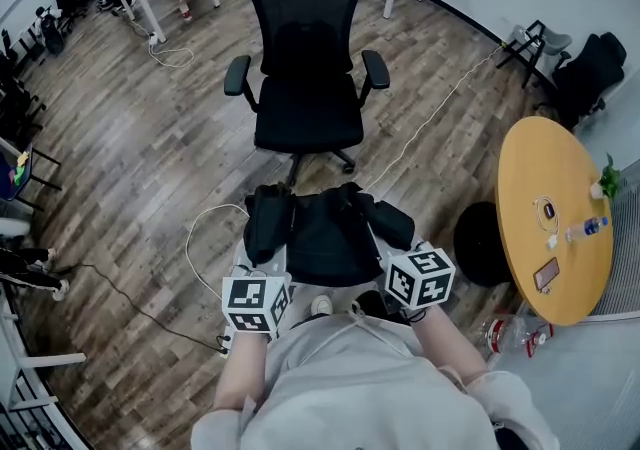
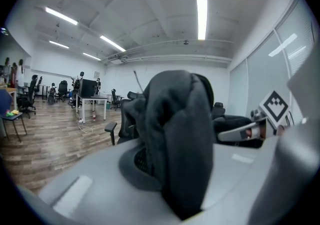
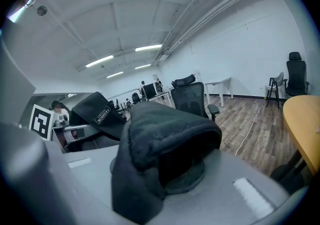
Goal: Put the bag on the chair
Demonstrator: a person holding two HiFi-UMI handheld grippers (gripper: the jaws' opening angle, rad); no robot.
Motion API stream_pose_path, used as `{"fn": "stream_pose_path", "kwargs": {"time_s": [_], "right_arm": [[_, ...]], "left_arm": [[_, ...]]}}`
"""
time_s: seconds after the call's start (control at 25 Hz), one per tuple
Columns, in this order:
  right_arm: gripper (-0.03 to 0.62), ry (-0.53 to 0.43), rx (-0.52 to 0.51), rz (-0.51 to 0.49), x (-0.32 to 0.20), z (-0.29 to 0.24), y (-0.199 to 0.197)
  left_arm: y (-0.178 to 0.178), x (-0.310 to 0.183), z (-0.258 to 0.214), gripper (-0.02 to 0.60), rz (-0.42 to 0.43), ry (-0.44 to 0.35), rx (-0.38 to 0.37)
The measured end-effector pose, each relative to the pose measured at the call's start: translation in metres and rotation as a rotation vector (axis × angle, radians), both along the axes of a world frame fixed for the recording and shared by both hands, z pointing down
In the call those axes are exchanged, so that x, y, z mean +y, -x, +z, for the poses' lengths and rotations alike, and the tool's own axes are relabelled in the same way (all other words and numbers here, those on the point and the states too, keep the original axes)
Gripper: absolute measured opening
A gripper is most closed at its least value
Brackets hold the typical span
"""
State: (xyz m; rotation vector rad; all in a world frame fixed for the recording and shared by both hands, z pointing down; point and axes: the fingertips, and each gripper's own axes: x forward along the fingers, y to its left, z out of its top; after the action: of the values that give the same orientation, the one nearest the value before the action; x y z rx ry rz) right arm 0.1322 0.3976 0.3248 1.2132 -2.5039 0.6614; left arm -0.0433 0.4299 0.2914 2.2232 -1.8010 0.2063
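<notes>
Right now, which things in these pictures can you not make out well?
- Left gripper view: the bag strap fills the left claw, covering its tips and most of the chair.
- Right gripper view: the other strap fills the right claw and hides its tips.
- Head view: the small things on the round table are too small to name.

"FASHION" label (image 3: pixel 101 114), on black bag (image 3: pixel 85 108)

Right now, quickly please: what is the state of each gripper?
Left gripper: closed, holding the bag.
Right gripper: closed, also holding the bag.
</notes>
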Motion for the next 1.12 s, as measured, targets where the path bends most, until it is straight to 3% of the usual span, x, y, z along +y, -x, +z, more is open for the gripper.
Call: {"fn": "stream_pose_path", "kwargs": {"time_s": [0.44,0.72,1.12], "right_arm": [[0.029,0.058,-0.030,-0.071,-0.118,0.031,0.027],[0.031,0.069,-0.055,-0.124,-0.243,0.039,0.031],[0.031,0.067,-0.047,-0.170,-0.403,0.041,0.020]], "left_arm": [[0.022,-0.104,0.024,0.021,-0.064,0.056,-0.029],[0.022,-0.219,0.029,0.021,-0.117,0.070,-0.039],[0.013,-0.373,0.037,0.021,-0.168,0.068,0.027]]}}
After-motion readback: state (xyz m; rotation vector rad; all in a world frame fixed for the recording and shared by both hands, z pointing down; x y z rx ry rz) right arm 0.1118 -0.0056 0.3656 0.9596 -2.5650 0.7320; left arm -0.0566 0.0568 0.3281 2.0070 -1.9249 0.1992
